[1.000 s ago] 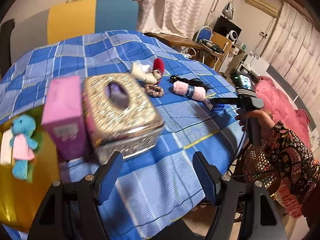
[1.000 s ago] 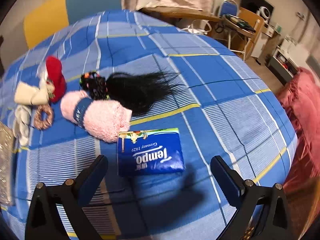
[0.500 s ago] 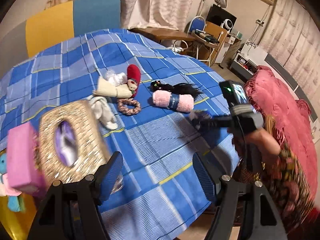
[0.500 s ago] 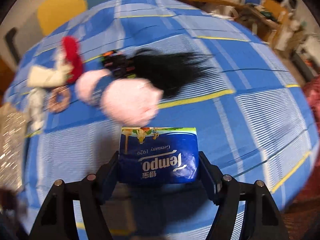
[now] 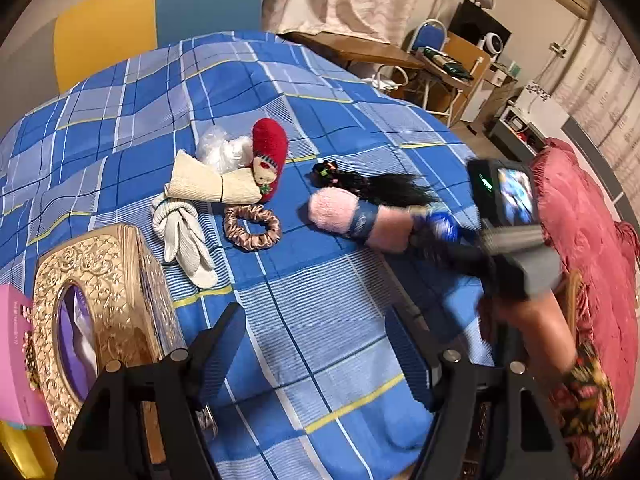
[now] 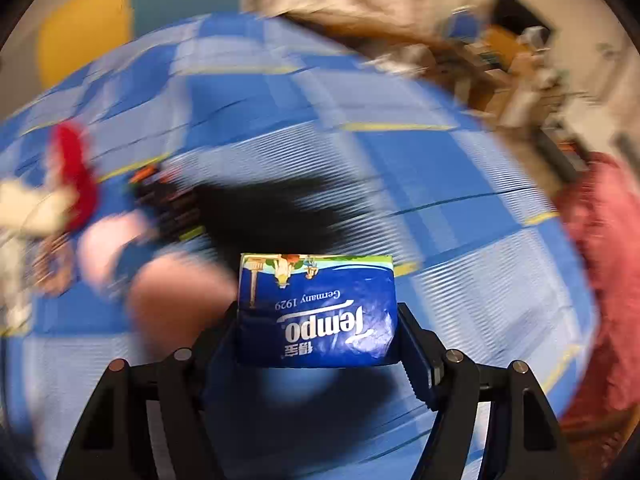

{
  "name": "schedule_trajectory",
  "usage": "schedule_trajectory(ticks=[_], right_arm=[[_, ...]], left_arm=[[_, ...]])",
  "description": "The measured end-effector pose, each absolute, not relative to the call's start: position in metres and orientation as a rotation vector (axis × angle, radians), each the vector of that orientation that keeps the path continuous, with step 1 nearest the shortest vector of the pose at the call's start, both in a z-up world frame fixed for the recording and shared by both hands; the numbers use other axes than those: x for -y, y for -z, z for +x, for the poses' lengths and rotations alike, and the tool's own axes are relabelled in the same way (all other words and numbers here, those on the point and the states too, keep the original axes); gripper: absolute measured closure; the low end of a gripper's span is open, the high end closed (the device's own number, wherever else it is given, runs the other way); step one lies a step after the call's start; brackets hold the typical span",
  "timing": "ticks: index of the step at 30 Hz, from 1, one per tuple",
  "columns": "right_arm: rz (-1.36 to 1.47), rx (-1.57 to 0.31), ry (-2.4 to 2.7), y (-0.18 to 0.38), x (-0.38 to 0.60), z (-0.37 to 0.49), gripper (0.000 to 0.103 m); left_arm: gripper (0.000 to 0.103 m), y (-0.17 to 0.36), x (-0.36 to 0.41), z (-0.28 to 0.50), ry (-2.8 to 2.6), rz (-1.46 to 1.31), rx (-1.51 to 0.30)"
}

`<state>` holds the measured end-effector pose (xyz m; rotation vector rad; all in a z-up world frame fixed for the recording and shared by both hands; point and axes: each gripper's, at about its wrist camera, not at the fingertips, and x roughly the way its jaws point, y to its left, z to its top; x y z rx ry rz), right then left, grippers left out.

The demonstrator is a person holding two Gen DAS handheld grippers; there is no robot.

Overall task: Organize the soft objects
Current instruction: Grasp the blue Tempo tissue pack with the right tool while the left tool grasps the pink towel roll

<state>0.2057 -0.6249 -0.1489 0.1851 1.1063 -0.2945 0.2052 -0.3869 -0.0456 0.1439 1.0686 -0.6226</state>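
A blue checked cloth (image 5: 328, 280) covers the whole table. At its near left edge stands a gold tissue box (image 5: 96, 320) with a pink box (image 5: 16, 360) touching its left side. Farther back, left of centre, lie a cream knitted roll (image 5: 208, 186), a red doll (image 5: 270, 156) leaning on it, a clear plastic bag (image 5: 218, 148) behind them, white socks (image 5: 184, 236) in front and a brown hair tie (image 5: 252, 226) just beside the socks. To the right a pink fluffy roll (image 5: 348, 216) lies against a black hairpiece (image 5: 384, 188).

The right gripper (image 6: 320, 344), held by a hand (image 5: 528, 316) at the table's right edge, has its jaws pressed on both sides of a blue tissue pack (image 6: 320, 312), gripped over the cloth near the pink roll. The left gripper (image 5: 316, 344) hangs wide open over bare cloth, holding nothing.
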Motion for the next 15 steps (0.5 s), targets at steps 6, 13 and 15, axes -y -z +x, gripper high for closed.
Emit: schedule_trajectory(ticks=[6, 13, 15], right_arm=[[0.474, -1.112, 0.126, 0.141, 0.609, 0.159, 0.03], [0.469, -1.022, 0.33, 0.131, 0.649, 0.149, 0.03], [0.464, -1.03, 0.335, 0.133, 0.646, 0.15, 0.03]], left_arm=[[0.03, 0.051, 0.399, 0.228, 0.569, 0.102, -1.065], [0.03, 0.098, 0.441, 0.257, 0.552, 0.033, -1.251], [0.03, 0.109, 0.453, 0.261, 0.537, 0.027, -1.281]])
